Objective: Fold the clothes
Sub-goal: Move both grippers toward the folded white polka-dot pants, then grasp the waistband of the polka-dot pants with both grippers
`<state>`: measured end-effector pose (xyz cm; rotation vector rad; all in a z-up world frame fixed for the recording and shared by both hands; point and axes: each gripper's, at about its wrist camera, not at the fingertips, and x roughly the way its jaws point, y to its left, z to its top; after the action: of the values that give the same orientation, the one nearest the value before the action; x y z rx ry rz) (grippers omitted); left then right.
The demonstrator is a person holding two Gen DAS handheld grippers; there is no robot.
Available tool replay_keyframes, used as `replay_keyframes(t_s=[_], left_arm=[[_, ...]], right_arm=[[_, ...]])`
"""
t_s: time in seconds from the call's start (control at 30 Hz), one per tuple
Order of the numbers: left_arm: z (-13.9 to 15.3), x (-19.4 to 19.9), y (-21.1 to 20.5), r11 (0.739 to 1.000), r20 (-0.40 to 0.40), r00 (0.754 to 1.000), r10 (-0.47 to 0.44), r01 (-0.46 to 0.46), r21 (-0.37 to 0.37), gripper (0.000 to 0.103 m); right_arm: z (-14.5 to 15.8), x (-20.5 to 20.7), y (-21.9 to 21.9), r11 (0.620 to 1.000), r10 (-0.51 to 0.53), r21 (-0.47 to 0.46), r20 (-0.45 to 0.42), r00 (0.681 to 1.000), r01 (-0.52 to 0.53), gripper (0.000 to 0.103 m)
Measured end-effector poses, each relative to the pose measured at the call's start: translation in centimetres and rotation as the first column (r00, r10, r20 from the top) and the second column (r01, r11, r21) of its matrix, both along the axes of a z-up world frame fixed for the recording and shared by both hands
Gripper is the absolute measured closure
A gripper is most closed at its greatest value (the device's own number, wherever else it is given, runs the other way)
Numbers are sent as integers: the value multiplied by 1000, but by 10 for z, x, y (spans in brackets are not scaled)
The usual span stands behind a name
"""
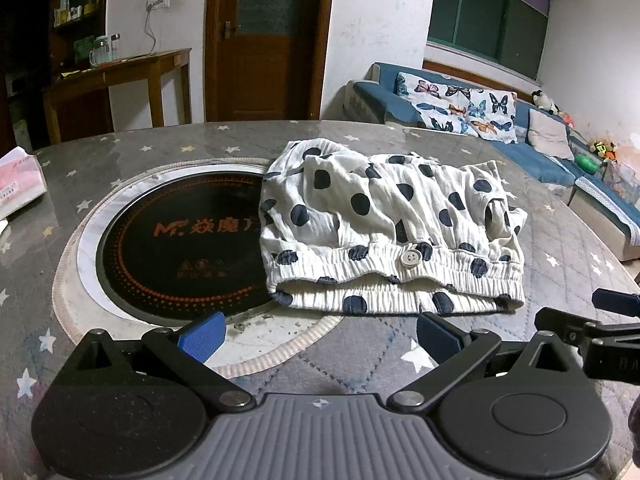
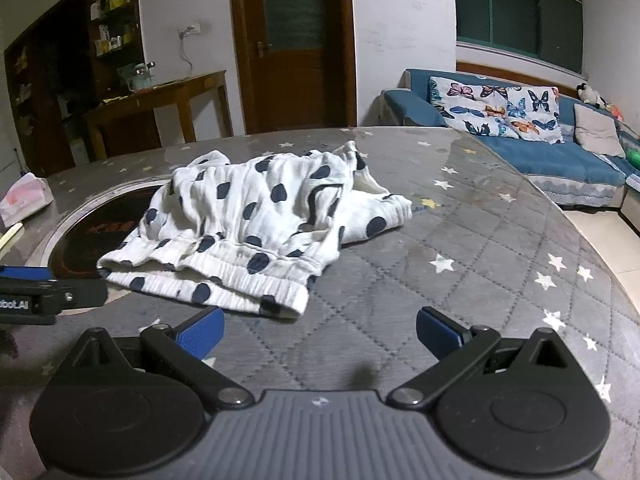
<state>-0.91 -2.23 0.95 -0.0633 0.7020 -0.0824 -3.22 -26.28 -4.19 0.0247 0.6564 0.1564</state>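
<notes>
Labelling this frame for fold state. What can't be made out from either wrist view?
- Polka-dot shorts: leg ends hidden behind their own bunched fabric, both views.
- Cooktop: right part covered by the shorts; lower print too small, left view.
- Tissue pack: cut by the left edge.
- Right gripper: only its tip shows in the left view.
</notes>
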Motion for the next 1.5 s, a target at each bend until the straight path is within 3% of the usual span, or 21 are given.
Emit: replay_keyframes(t_s=[1.5], left_arm=[[0, 24, -8, 1000, -27, 1000, -13, 13, 6, 0]], right_arm=[[-3, 20, 15, 999, 51, 19, -18, 999, -51, 0]])
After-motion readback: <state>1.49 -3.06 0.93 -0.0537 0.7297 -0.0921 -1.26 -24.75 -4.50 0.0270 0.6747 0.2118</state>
